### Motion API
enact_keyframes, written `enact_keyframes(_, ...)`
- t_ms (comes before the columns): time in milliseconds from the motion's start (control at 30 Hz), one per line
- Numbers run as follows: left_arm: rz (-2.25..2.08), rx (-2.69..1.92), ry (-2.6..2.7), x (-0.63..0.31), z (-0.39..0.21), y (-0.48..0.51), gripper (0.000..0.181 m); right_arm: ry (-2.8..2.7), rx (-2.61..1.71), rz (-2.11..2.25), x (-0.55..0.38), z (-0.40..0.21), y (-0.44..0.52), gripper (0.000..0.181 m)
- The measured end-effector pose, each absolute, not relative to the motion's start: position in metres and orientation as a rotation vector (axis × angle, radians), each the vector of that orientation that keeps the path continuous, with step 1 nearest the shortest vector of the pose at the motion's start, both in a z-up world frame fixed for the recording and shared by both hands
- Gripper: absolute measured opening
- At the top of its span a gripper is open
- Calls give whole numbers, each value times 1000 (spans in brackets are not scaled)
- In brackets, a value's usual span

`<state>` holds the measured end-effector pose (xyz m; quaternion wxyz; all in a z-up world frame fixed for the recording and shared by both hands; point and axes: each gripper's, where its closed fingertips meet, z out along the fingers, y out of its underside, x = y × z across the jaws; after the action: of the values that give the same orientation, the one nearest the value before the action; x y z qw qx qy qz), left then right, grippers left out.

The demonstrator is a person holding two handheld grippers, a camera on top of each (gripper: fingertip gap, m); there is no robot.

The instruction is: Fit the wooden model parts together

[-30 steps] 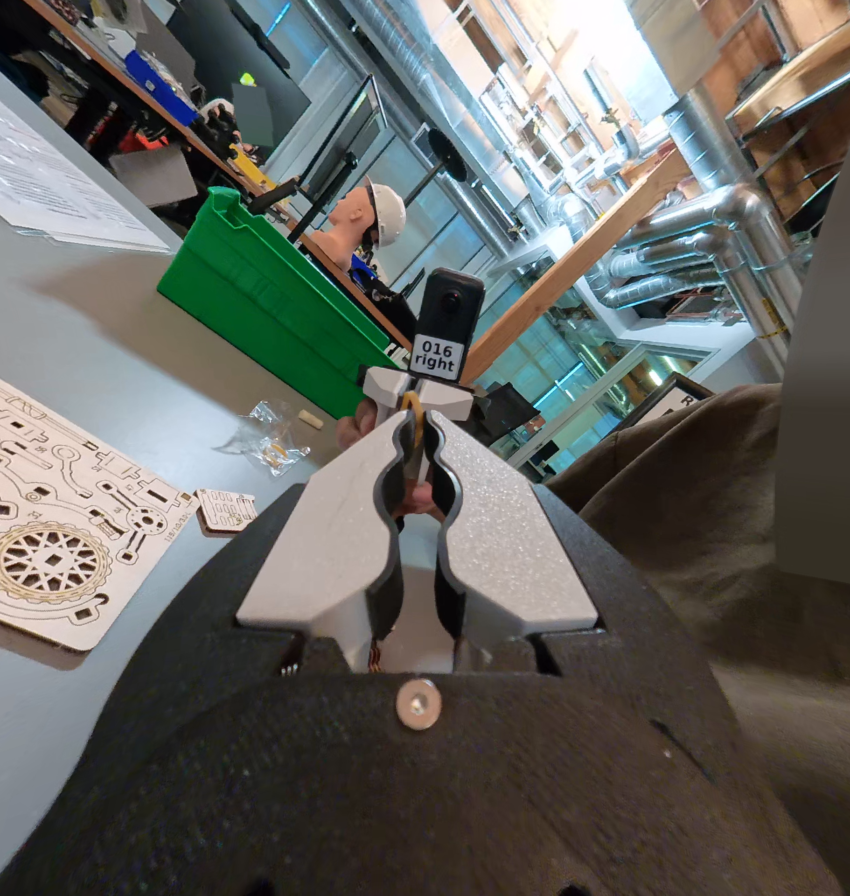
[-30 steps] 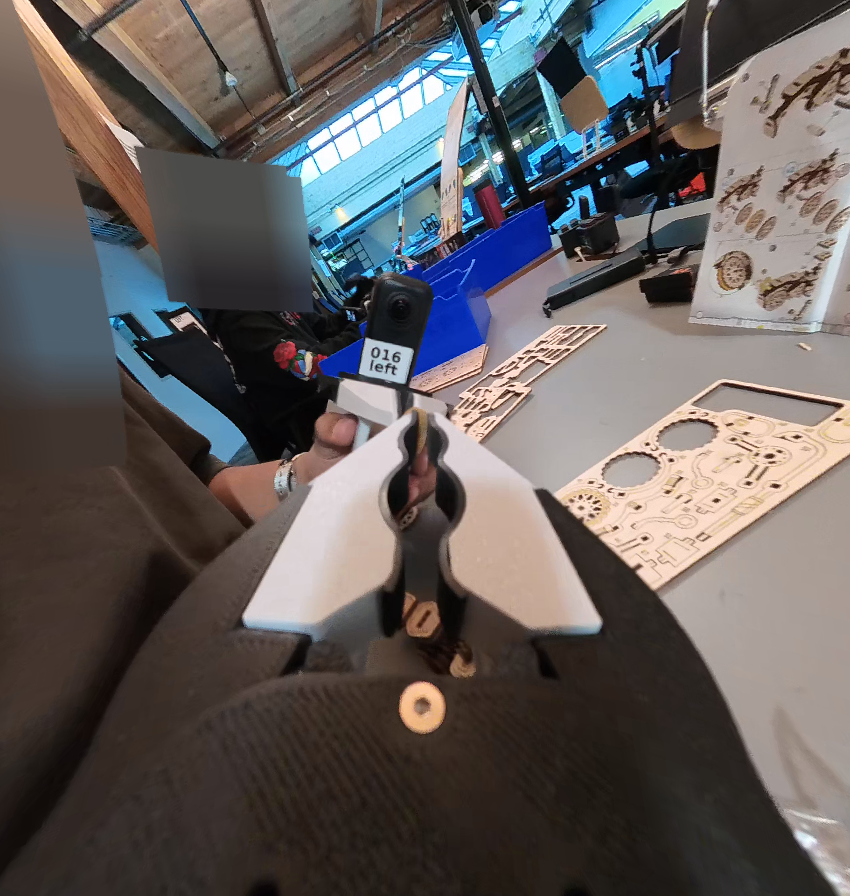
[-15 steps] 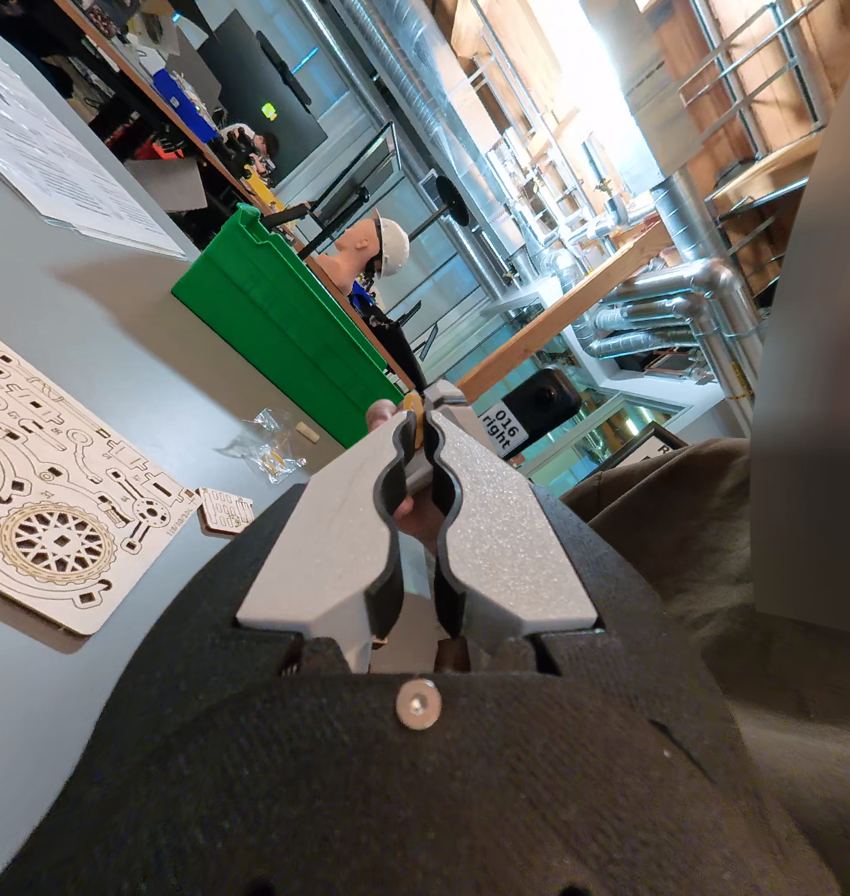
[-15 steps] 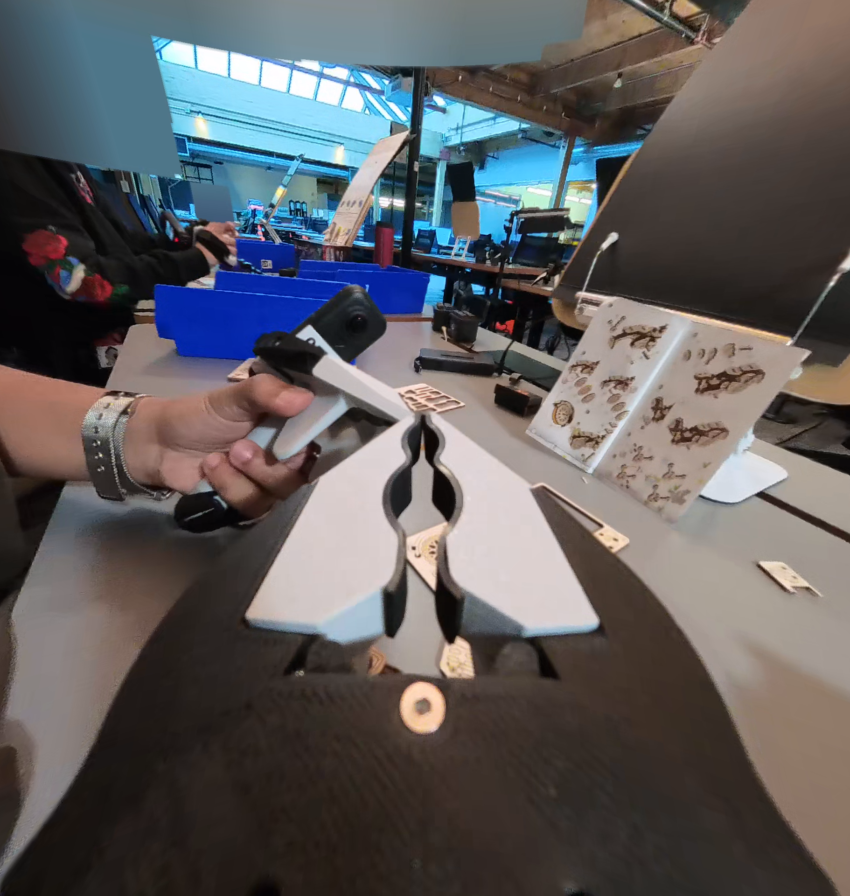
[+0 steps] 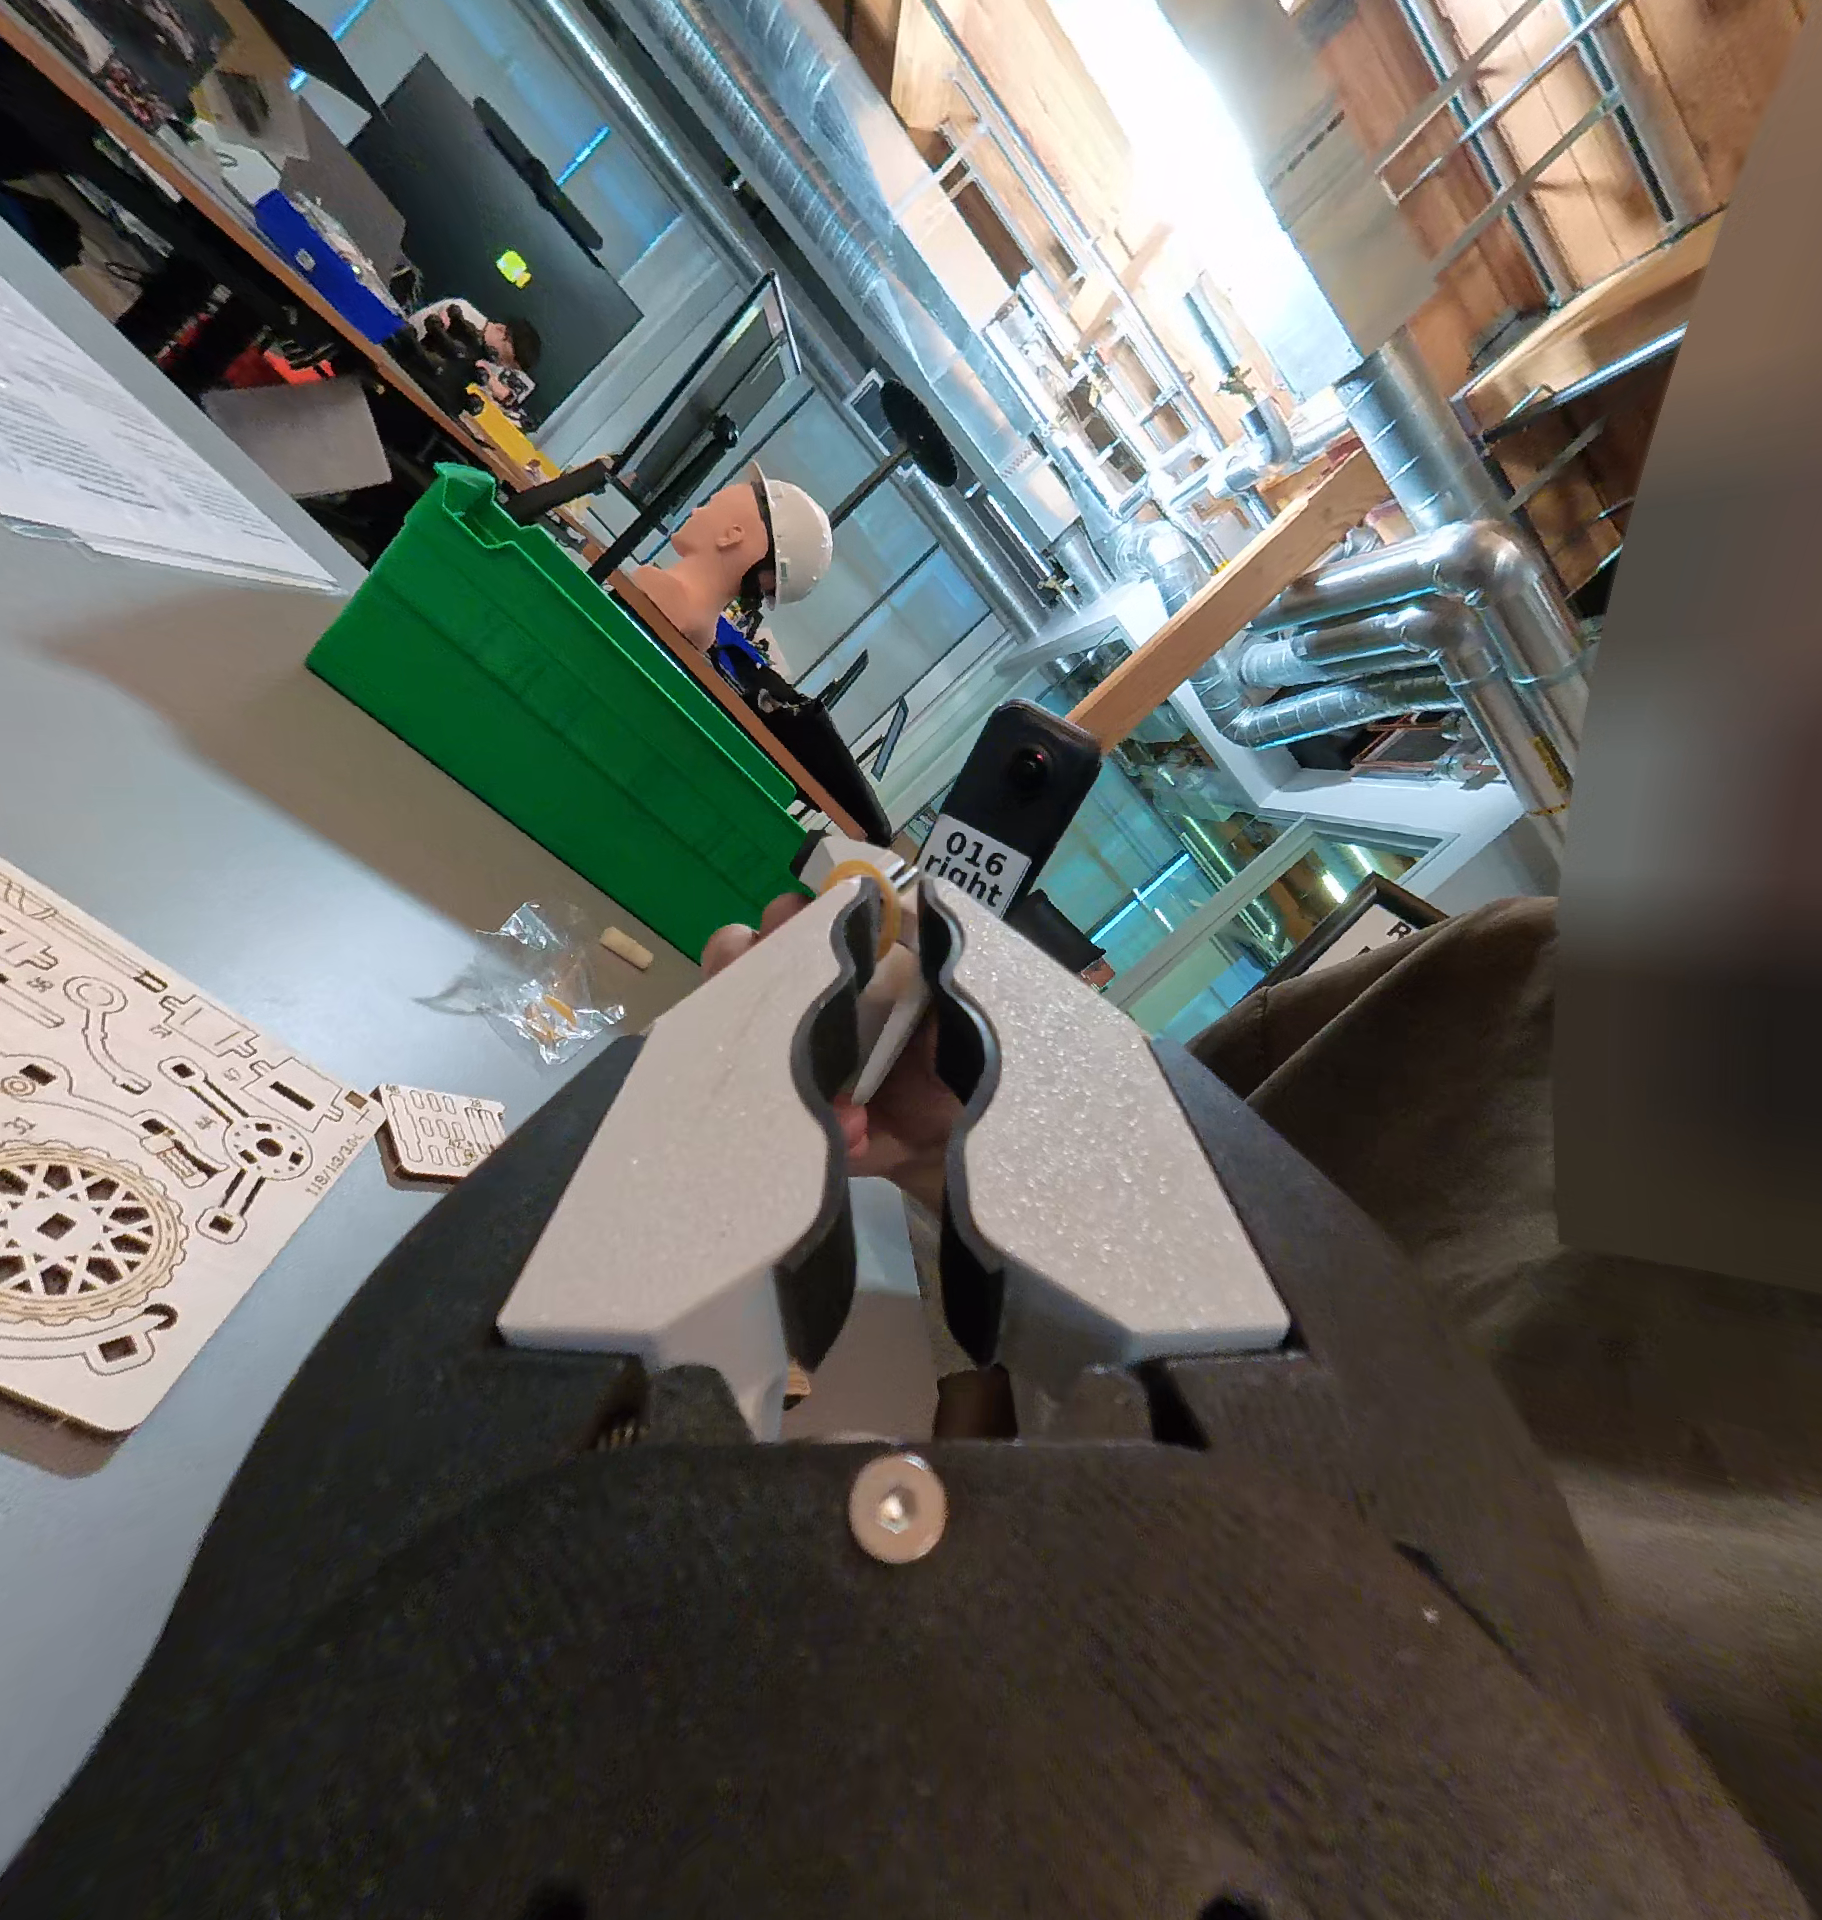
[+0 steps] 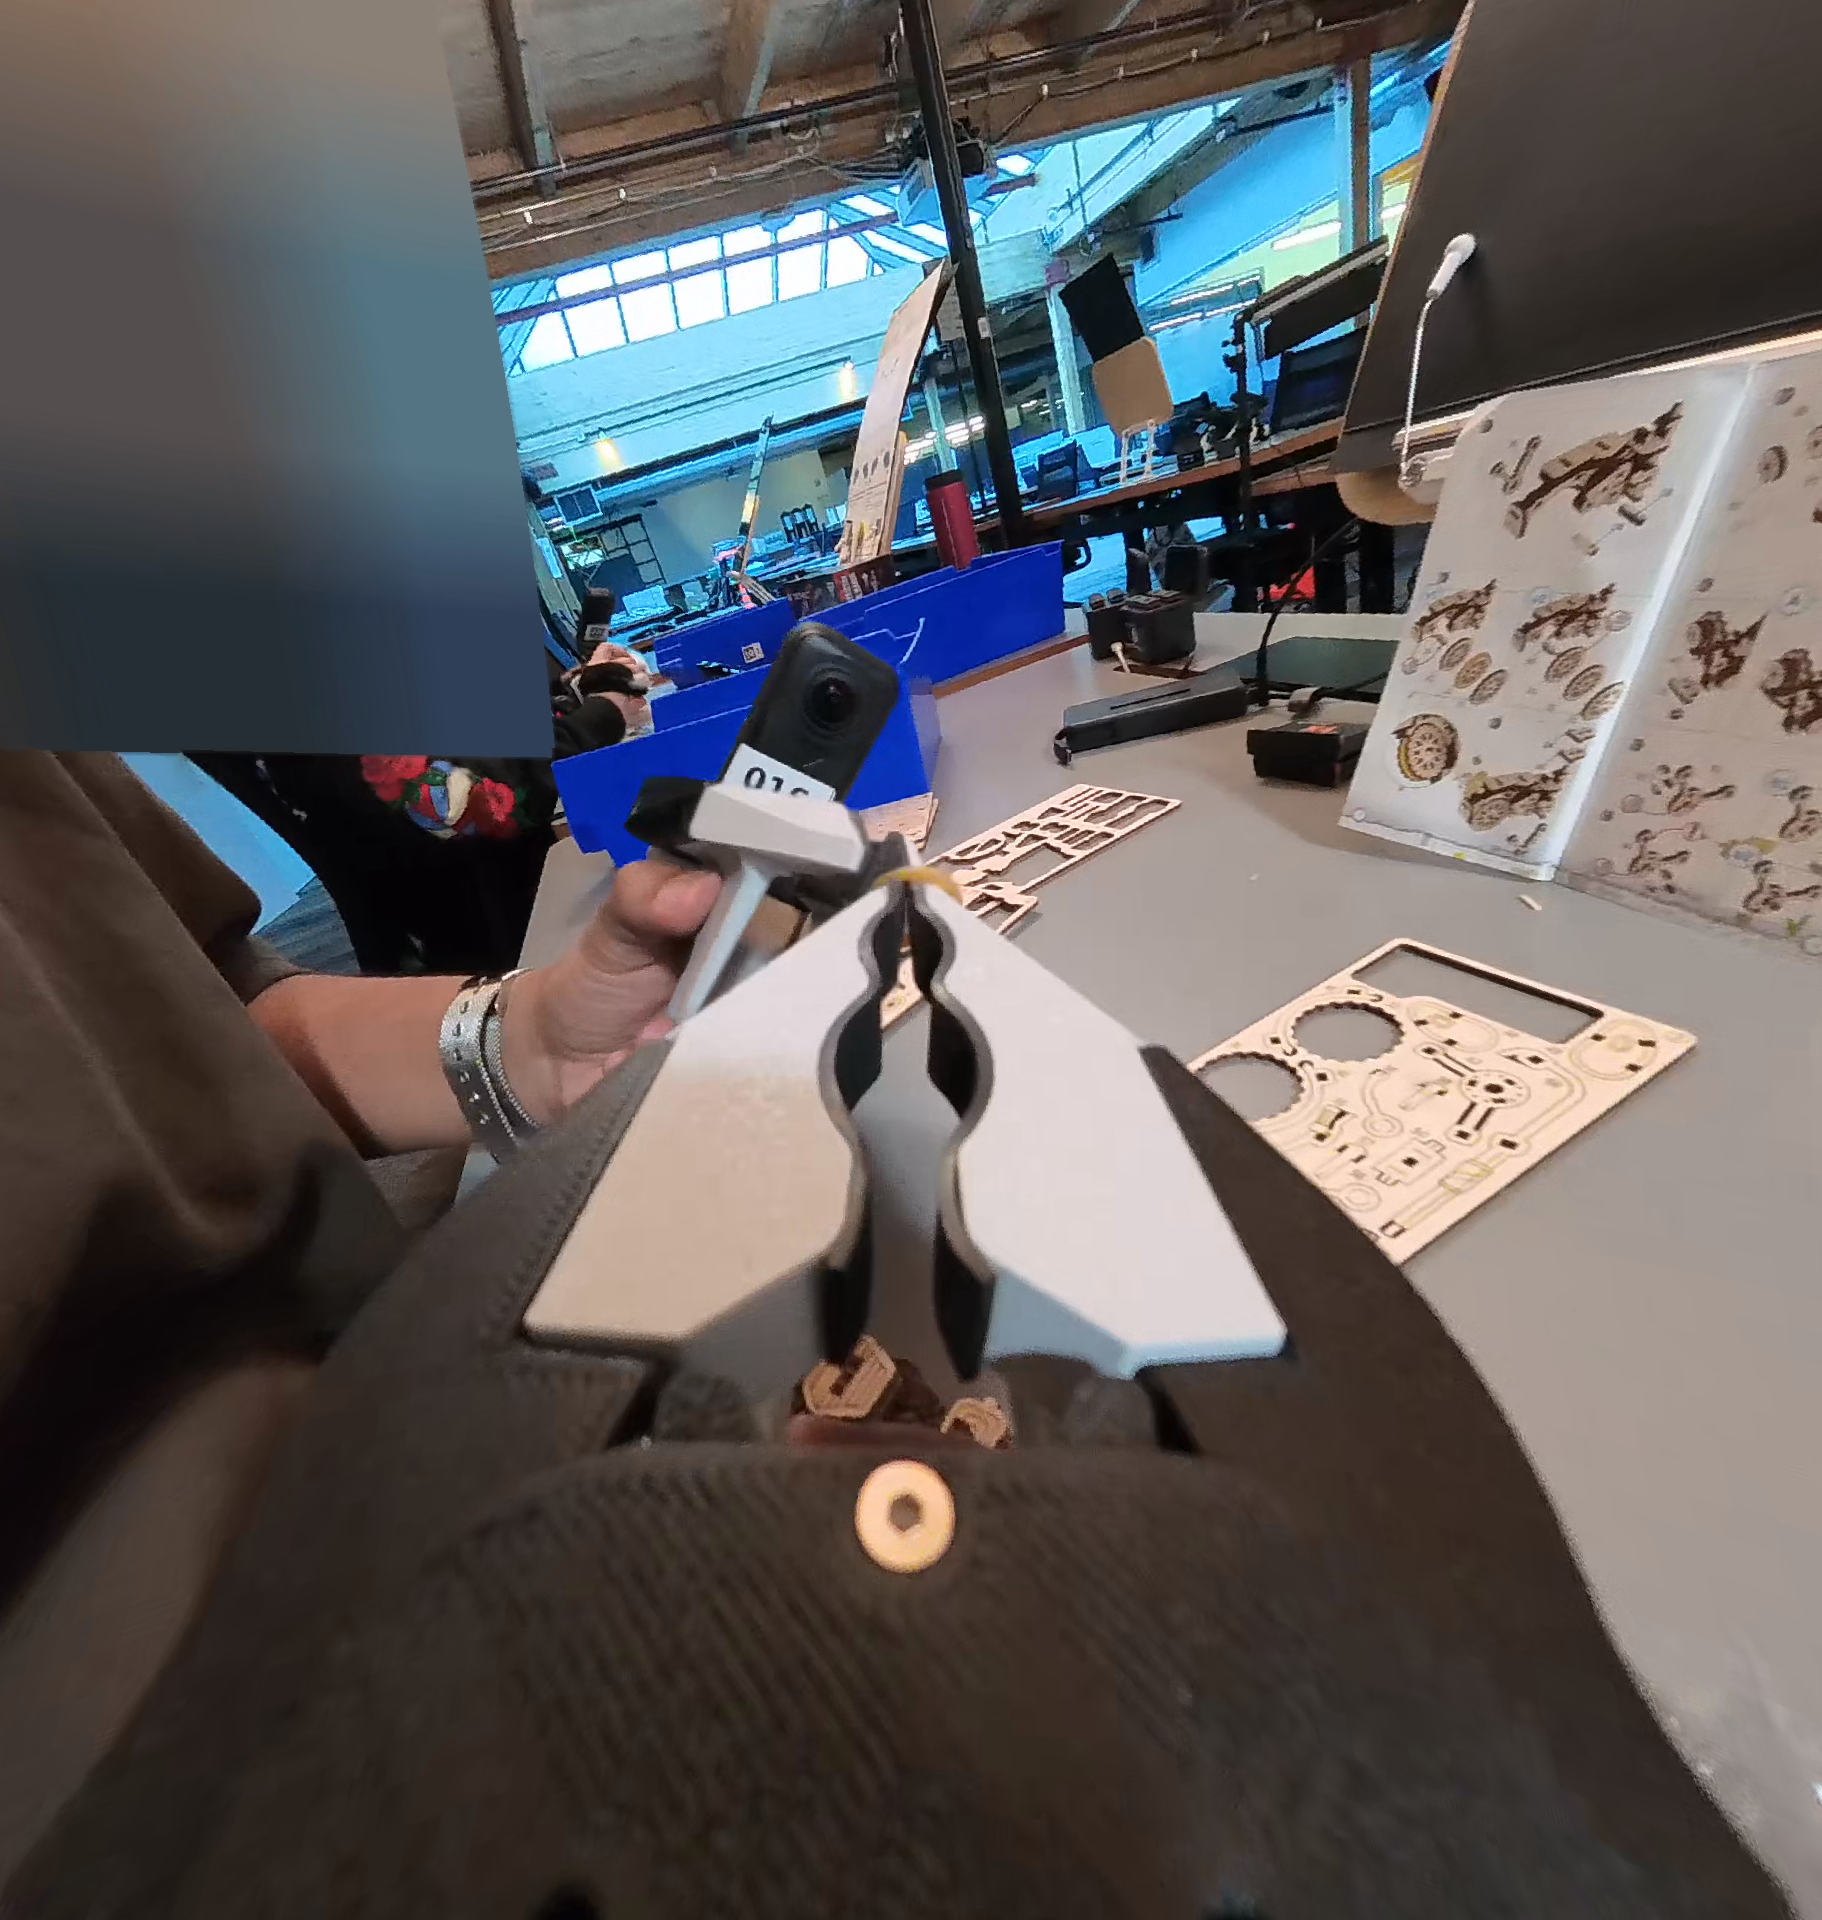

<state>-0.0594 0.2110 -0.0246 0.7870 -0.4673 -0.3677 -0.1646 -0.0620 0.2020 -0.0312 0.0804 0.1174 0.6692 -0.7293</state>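
Note:
My left gripper [image 5: 894, 906] is shut on a small yellowish wooden ring [image 5: 863, 889] and holds it up above the grey table [image 5: 211, 790]. My right gripper [image 6: 907, 910] is shut, and its tips meet that ring [image 6: 922, 881] head-on. I cannot tell whether the right tips grip it. Each gripper shows in the other's view, the right one [image 5: 1021, 800] and the left one [image 6: 772, 836], which a hand [image 6: 616, 987] holds. Small brown wooden parts [image 6: 865, 1392] show below the right fingers.
A laser-cut wooden sheet [image 5: 65, 1164], a small wooden piece [image 5: 434, 1132], a plastic bag [image 5: 538, 987] and a green bin [image 5: 574, 727] lie on the left. More wooden sheets [image 6: 1437, 1091] [image 6: 1052, 842], an instruction booklet [image 6: 1665, 623] and blue bins [image 6: 990, 623] are on the right. The grippers are tip to tip, or close to it.
Half a second ago the right gripper pointed away over the table, apart from the left one. It has swung back, and its tips meet the ring again. The left gripper kept hold of the ring.

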Motion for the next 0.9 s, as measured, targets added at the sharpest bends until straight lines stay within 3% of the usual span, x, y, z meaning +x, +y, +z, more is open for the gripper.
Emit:
enact_keyframes(200, -344, -1021, -782, -58, -24, 212, 15, 2003, 371, -2180, -65, -33, 203, 0)
enact_keyframes(433, -277, -1062, -793, -60, -27, 211, 3, 2068, 323, -2229, -63, -31, 201, 0)
enact_keyframes(667, -250, -1062, -736, -53, -16, 215, 24, 2074, 304, -2262, -62, -31, 201, 0)
enact_keyframes(900, -30, -1184, -695, -48, -9, 220, 26, 1897, 352, -2285, -59, -21, 197, 0)
